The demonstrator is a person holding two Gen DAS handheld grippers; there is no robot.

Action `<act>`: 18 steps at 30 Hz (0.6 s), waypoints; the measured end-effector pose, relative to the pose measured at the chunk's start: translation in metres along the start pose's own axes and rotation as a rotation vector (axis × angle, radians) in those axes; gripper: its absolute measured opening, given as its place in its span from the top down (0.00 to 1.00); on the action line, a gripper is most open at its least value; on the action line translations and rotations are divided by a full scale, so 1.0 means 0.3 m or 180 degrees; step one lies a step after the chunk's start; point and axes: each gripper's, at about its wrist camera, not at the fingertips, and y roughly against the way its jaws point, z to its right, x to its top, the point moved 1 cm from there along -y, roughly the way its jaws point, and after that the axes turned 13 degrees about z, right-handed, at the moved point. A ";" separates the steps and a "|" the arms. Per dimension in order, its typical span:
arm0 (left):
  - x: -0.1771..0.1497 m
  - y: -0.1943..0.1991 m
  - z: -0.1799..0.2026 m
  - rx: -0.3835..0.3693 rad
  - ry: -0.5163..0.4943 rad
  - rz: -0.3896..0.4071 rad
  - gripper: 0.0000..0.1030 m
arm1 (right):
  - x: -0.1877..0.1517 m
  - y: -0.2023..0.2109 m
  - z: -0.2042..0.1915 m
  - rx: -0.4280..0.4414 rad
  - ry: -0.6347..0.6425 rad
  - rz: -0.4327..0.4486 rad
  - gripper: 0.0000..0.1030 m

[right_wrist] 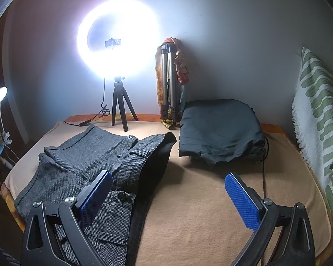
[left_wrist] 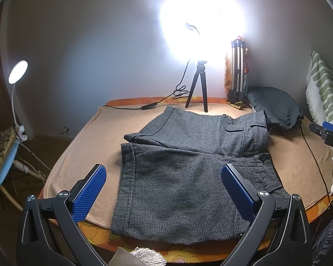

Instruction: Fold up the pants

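Grey tweed short pants point(left_wrist: 188, 166) lie flat on a tan blanket point(left_wrist: 95, 137), legs toward the left and waistband toward the right. My left gripper point(left_wrist: 164, 177) is open and empty, hovering above the near leg at the near edge. In the right wrist view the same pants point(right_wrist: 95, 161) lie at the left, the dark waistband lining showing. My right gripper point(right_wrist: 168, 186) is open and empty above the waistband end, its left finger point(right_wrist: 95, 197) over the button area. The right gripper's tip also shows in the left wrist view point(left_wrist: 326, 130) at the far right.
A lit ring light on a small black tripod point(left_wrist: 197, 86) stands at the back, its cable point(left_wrist: 144, 106) on the blanket. A folded silver tripod point(right_wrist: 168, 84) leans on the wall. A folded dark cloth point(right_wrist: 219, 128) lies back right. A green-striped towel point(right_wrist: 319, 115) hangs at right. A desk lamp point(left_wrist: 18, 71) stands left.
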 end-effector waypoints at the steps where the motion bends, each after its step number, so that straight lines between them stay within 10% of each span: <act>1: 0.000 0.000 0.000 -0.0001 0.0001 0.0002 0.00 | 0.000 0.000 0.001 -0.0001 -0.0004 0.0001 0.01; 18: 0.004 0.004 0.010 -0.0014 0.0000 0.0019 0.00 | -0.003 0.003 0.003 0.0025 -0.0032 -0.0007 0.01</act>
